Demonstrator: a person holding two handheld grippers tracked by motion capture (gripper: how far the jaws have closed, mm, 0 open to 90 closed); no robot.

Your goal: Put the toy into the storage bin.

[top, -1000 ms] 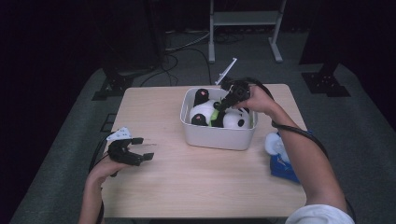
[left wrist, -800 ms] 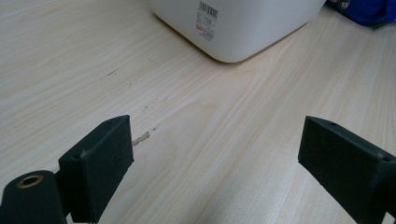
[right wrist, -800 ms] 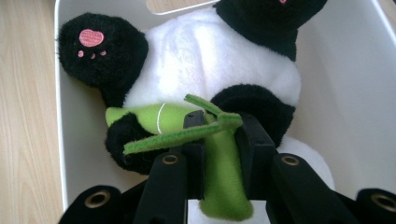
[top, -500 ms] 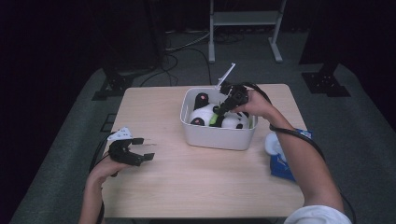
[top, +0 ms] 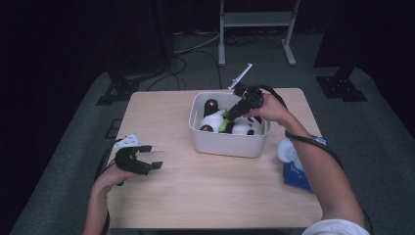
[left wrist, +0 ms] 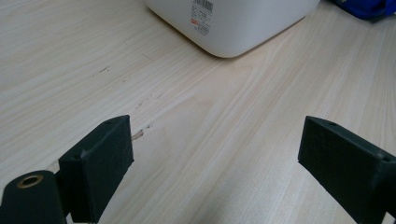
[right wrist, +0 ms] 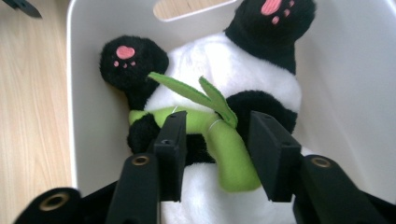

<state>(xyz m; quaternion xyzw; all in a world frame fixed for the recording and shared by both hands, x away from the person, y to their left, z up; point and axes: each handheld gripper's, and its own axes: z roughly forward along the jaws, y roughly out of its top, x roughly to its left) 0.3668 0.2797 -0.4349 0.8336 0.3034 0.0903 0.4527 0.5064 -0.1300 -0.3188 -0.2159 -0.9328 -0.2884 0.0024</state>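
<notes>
Grasping comes next, I judge: my right gripper (right wrist: pixel 215 156) straddles the panda (right wrist: pixel 219 93)'s green bamboo (right wrist: pixel 224 144), jaws unclosed, while my left gripper (left wrist: pixel 215 158) gapes lower left.

A lab or recording studio: dark curtained walls, grey carpet, cables (top: pixel 193 46) trailing across the floor, black stand feet (top: pixel 341 88) and a metal frame (top: pixel 254 22) beyond the table (top: pixel 205 196)
</notes>
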